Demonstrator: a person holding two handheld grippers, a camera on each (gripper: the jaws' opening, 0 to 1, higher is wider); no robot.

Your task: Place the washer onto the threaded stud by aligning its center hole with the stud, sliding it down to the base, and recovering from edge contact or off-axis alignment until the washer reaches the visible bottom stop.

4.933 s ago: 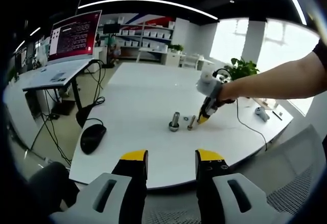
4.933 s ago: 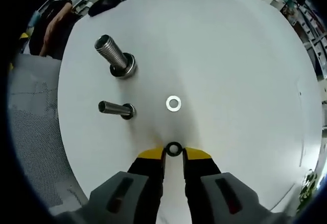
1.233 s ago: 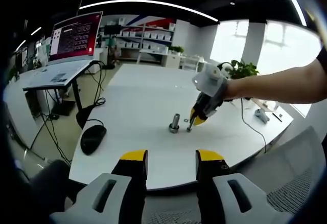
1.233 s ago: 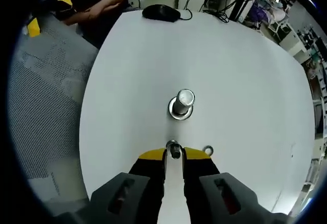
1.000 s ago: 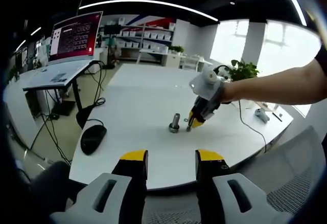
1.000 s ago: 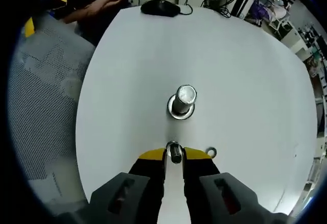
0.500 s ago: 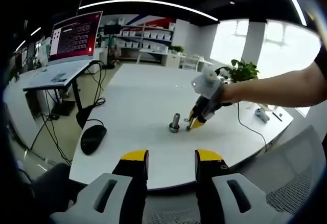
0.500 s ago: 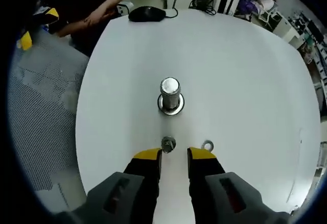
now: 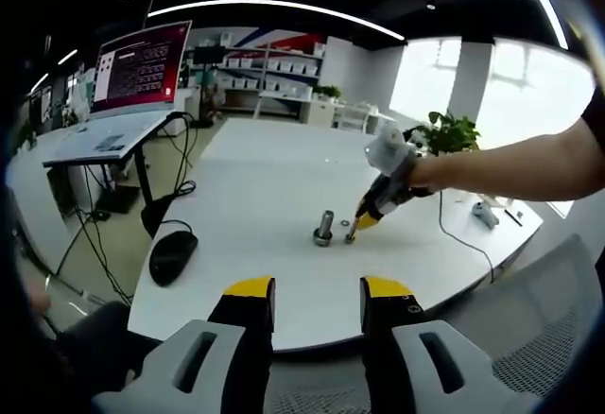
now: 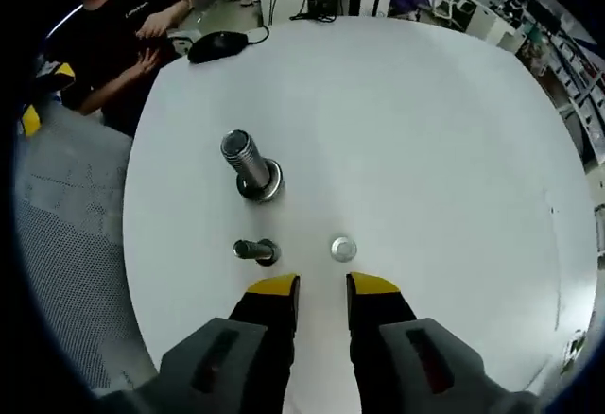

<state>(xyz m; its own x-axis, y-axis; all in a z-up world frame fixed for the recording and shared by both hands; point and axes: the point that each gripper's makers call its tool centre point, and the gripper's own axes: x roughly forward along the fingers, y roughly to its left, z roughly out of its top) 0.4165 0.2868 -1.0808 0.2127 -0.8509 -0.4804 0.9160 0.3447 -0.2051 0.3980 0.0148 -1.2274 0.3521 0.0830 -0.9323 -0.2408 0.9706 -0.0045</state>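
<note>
Right hand-held gripper (image 10: 321,286) open, empty, hovering over white round tabletop (image 10: 425,102). Small threaded steel stud (image 10: 255,250) at ten o'clock of its tips; dark washer apparently seated at base. Spare silver washer (image 10: 343,248) at one o'clock. Left hand-held gripper (image 9: 307,291) open, idle.

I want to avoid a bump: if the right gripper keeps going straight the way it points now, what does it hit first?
Probably the bare white table. The right gripper is open and aims between the small stud and the loose washer; both look just off its line, though depth is unclear.
</note>
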